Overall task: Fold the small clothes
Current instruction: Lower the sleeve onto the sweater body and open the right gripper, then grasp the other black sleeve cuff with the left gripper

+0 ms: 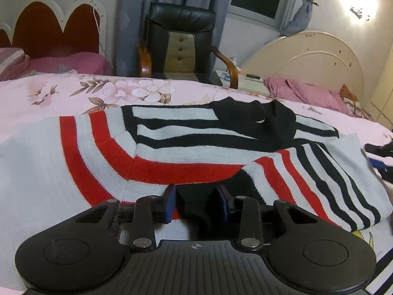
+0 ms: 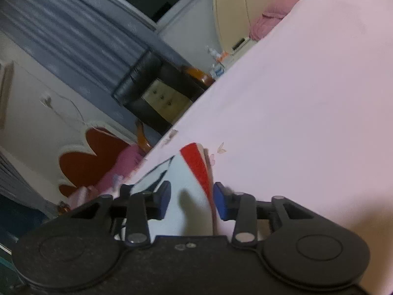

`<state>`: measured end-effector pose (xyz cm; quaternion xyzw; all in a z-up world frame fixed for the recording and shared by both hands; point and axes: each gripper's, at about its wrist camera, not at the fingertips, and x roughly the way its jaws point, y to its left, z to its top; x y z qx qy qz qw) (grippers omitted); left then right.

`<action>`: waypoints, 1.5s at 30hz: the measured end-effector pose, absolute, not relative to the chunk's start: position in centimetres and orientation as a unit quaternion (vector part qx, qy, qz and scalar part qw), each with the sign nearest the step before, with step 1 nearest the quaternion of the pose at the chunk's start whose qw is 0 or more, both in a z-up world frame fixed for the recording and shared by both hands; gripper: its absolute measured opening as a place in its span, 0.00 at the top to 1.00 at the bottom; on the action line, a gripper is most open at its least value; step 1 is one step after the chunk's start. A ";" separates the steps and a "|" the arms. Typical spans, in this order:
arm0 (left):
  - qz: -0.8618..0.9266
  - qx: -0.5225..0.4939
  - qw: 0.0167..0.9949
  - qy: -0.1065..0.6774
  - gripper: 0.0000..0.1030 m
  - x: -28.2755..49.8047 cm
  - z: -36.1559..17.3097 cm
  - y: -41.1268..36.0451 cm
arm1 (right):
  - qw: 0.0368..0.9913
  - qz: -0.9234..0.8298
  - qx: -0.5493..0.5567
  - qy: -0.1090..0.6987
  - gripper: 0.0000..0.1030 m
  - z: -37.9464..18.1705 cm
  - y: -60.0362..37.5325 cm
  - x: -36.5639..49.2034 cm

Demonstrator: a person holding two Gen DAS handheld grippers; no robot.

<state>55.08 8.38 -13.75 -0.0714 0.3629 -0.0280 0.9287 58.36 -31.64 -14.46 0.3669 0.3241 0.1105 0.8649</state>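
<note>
Partly folded, the striped sweater (image 1: pixel 186 147) is spread across the bed (image 1: pixel 73 91), one sleeve laid over its body. Nothing is clamped by the left gripper (image 1: pixel 196 204) or right gripper (image 2: pixel 191 201); both are parted. Further folds are judged outstanding.

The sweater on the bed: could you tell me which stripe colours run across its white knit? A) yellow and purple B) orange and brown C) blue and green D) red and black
D: the sweater shows red bands and black bands on white, lying on the pink bedspread.
</note>
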 end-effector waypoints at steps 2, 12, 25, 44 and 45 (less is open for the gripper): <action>-0.024 -0.083 0.929 0.361 0.92 55.2 -13.7 9.0 | 0.878 0.113 0.335 0.324 0.92 -14.7 -31.2 58.4; -0.022 -0.083 0.928 0.362 0.93 55.6 -14.0 8.9 | 0.922 0.068 0.239 0.296 0.81 -12.8 -30.0 56.6; -0.021 -0.076 0.929 0.362 0.93 55.6 -13.9 8.8 | 0.937 0.104 0.119 0.313 0.95 -11.2 -27.4 56.6; 0.031 -0.036 0.949 0.311 0.17 50.7 -11.9 10.5 | 0.933 0.110 0.106 0.326 0.84 -9.3 -25.8 47.1; 0.034 -0.037 0.950 0.307 0.17 49.4 -11.6 11.5 | 0.934 0.110 0.102 0.324 0.83 -9.1 -25.8 46.5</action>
